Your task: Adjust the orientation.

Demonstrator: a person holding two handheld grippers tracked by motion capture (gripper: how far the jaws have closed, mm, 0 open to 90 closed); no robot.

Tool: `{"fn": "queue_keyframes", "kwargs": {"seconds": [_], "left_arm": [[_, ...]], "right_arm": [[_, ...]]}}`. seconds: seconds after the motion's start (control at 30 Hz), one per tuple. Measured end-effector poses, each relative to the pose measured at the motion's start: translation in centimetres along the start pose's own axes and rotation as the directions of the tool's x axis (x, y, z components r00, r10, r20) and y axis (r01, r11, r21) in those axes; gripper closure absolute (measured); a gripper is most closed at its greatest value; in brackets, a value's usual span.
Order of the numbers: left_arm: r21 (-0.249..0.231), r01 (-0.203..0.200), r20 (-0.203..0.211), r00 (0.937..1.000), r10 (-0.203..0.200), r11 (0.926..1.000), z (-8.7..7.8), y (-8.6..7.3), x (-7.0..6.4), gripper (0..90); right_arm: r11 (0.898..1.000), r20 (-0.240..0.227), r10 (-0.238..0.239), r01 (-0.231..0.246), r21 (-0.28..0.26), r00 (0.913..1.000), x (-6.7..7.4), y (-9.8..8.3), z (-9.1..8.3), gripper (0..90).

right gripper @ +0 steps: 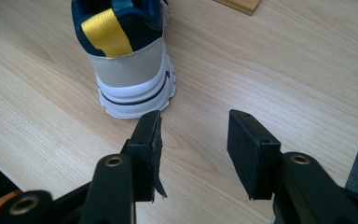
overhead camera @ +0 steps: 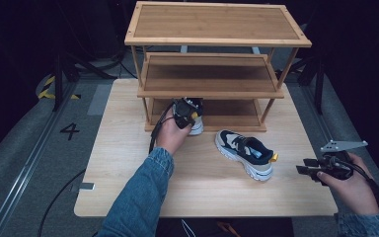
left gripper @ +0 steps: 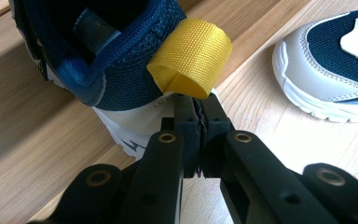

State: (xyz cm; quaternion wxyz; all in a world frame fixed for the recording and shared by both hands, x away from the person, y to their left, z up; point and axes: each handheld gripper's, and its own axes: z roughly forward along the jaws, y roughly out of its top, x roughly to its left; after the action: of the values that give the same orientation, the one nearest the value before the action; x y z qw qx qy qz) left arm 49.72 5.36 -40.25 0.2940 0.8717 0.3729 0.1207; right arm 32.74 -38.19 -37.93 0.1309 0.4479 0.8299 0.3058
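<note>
My left fingers (left gripper: 199,122) are pressed flat together, nothing showing between them, their tips right under the yellow heel loop (left gripper: 190,57) of the first shoe (overhead camera: 195,121); whether they pinch the heel fabric or only touch it I cannot tell. That shoe sits heel toward me at the front edge of the rack's lowest shelf (overhead camera: 237,117), near the left leg of the wooden rack (overhead camera: 212,64), with its toe pointing in under the shelves. The second shoe (overhead camera: 246,153) lies on the worktop (overhead camera: 128,148) in front of the rack, to the right of the first one and just apart from it, its yellow heel tab turned toward my right hand (overhead camera: 348,182). My right fingers (right gripper: 193,149) stand at a middling gap with nothing in it, held low over the worktop, well in front of the rack and off to its right; the second shoe's heel (right gripper: 130,70) lies just beyond my left pad (right gripper: 147,144), not touching it.
</note>
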Motion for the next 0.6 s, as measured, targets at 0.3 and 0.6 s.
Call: {"fn": "queue_keyframes", "kwargs": {"seconds": [0.3, 0.6], "left_arm": [[-0.045, -0.018, -0.024, 0.9996, 0.017, 0.9988, 0.5, -0.3, 0.0, 83.2], [-0.118, -0.04, -0.056, 0.9979, 0.034, 0.9922, 1.1, -0.7, 0.1, 72.0]], "right_arm": [[1.0, 0.0, -0.007, 0.007, -0.001, 1.0, 0.0, 0.0, 0.1, 56.5], [1.0, -0.001, 0.004, -0.004, -0.004, 1.0, 0.1, 0.0, 0.1, 56.1]]}}
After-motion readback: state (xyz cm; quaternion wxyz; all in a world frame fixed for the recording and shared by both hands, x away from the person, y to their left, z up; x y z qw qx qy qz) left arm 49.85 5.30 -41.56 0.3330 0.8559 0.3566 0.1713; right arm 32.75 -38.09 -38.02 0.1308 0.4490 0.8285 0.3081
